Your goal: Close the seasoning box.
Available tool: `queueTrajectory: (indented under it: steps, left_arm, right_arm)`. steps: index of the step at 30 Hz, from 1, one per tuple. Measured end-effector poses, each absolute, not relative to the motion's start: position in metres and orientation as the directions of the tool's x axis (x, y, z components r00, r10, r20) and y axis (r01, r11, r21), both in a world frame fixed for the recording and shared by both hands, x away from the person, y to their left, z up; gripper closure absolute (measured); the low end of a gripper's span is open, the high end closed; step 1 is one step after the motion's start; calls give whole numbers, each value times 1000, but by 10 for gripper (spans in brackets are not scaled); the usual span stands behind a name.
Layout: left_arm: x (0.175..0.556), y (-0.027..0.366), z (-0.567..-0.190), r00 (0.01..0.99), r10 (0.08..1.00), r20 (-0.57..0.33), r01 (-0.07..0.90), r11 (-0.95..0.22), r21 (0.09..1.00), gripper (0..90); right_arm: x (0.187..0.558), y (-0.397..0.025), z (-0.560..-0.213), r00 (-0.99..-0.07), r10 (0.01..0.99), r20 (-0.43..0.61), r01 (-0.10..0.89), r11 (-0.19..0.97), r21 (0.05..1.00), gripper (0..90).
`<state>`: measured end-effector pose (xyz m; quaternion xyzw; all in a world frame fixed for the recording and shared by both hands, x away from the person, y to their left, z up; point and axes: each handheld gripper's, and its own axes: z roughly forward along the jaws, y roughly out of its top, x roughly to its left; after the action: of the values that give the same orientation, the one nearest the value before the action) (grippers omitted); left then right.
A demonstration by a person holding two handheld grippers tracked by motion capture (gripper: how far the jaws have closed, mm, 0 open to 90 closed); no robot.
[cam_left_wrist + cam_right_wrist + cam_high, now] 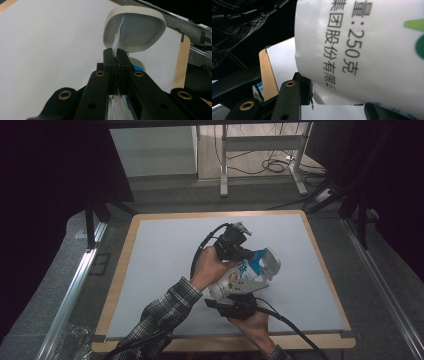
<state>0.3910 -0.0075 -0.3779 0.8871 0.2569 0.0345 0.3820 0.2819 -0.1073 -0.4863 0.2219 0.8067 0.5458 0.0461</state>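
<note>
Evidently work in hand: a soft white and blue bag (pixel 239 279) of something is being tipped towards a pale bowl (pixel 271 261) on the counter (pixel 165 270).
Bag: held off the counter between both tools, lying slanted, roughly midway across and nearer the front edge; black print and a green mark show on its white side (pixel 367 50).
Left hand-held gripper (pixel 240 251): jaws pressed together on the thin top edge of the bag (pixel 117 40), which sticks up as a narrow strip between them.
Right hand-held gripper (pixel 239 306): at the lower end of the bag; one jaw presses the bag's bottom corner, the other sits beyond it, so it seems clamped on the bag, though the contact is partly hidden.
Bowl: tilted, its rim (pixel 135 11) just beyond the bag's top edge.
Done so far: bag lifted and gripped at both ends, mouth brought to the bowl.
Left to do: judging by the bowl, which looks bare inside, the pouring itself; whether the bag is already open I cannot tell.
</note>
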Motion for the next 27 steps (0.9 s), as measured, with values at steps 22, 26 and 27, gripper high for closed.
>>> queueTrajectory:
  steps: [22, 26, 27]
  left_arm:
    - [392, -9, -377, 869, 477, -129, 425, -587, 689, 889]
    - [392, -10, -377, 869, 478, -131, 427, -587, 688, 889]
    - [392, -10, -377, 868, 478, -131, 427, -586, 688, 889]
  right_arm:
    - [282, -107, -486, -896, 409, 172, 310, 299, 902, 618]
    - [283, -107, -486, -896, 410, 173, 311, 299, 902, 618]
    - [283, -107, -486, -896, 410, 173, 311, 299, 902, 618]
